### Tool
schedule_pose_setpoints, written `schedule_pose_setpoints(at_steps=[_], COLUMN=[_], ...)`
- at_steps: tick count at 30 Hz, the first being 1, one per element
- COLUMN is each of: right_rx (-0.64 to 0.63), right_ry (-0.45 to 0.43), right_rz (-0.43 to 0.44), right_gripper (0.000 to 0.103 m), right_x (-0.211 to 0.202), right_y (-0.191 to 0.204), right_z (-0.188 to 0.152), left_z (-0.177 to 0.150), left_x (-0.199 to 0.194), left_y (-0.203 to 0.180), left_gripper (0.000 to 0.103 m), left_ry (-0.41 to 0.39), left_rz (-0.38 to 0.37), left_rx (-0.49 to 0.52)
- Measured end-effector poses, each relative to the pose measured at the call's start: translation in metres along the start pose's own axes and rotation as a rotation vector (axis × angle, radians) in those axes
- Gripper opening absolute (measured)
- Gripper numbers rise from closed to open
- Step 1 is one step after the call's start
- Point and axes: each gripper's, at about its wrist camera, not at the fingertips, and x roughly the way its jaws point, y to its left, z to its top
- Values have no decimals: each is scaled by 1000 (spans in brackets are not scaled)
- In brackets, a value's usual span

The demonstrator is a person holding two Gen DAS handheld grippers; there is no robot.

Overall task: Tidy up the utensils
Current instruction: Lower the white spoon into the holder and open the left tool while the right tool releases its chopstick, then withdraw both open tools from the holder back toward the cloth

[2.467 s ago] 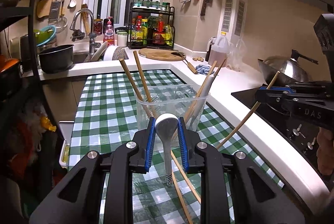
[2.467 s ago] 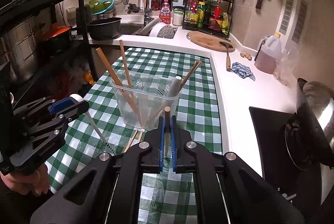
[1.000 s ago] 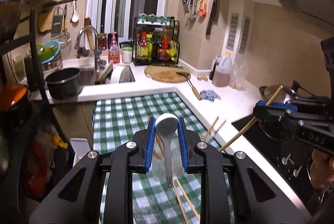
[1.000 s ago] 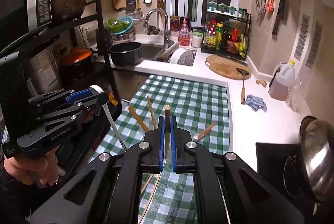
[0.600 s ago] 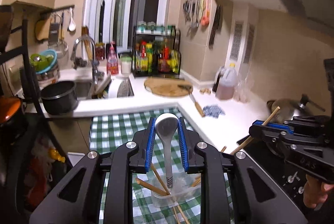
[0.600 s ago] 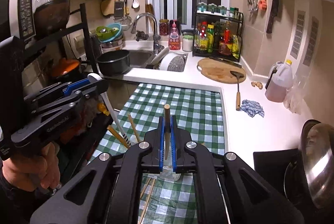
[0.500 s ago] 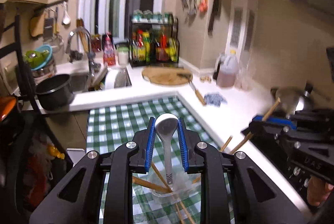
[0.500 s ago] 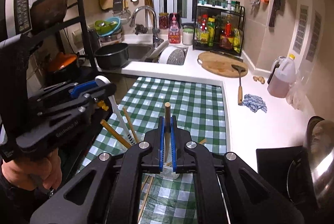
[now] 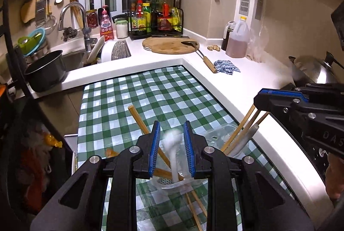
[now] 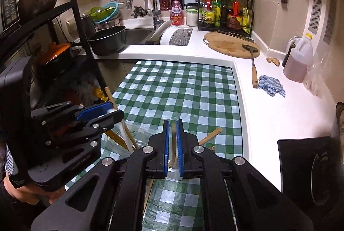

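A clear plastic container (image 9: 217, 138) stands on the green checked cloth (image 9: 150, 93) and holds several wooden chopsticks (image 9: 142, 123) and a white handle (image 9: 245, 140). My left gripper (image 9: 171, 142) is just above it. Its jaws stand a little apart around a white spoon (image 9: 173, 155), which is blurred and drops handle-first into the container. My right gripper (image 10: 172, 140) is above the container (image 10: 137, 134) too, its jaws slightly apart around a blurred wooden chopstick (image 10: 173, 144) that points down into it. Each gripper shows in the other's view, the right one (image 9: 261, 101) and the left one (image 10: 107, 112).
More chopsticks (image 9: 193, 205) lie on the cloth under the container. White counter (image 10: 268, 106) runs along the right, with a spatula (image 10: 253, 67), a blue cloth (image 10: 271, 84) and a jug (image 10: 298, 58). A wok (image 9: 314, 69) sits on the stove. A black rack (image 10: 53, 37) stands at the left.
Both grippers came down from high above to the container. The left jaws have loosened and the spoon slides down. The right jaws have loosened and the chopstick slides down.
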Motion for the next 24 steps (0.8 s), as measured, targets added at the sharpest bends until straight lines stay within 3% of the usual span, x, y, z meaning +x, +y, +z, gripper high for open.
schedule_pose_setpoints(at_steps=[2,4,7,16,19,24], right_rx=[6,8,6,17,21,35], right_ry=[0,-5,-21,-138,-207,-313], right_rz=[-6,-22,-49,-123,-131,-129], right_gripper=[12,26,32,34,34,34], right_x=[0,-3,-12,-69,-98,-131], right_y=[-2,-2,-1,-2,-2,4], right_z=[-1,-1,1,-2,-17,-70], left_z=[2,5,8,-5,-22,-68], left_x=[-6,-13,-28,-88,-111,-134], left_y=[3,5,5,-3,-6,-13], left_gripper=[28,28,28,28,28,28], left_ry=[-16,-37,-71,-160,-186,-201], left_rz=[-3,-2,-1,32,50,85], left_rx=[-16,-26,-37,-56,-68,-74])
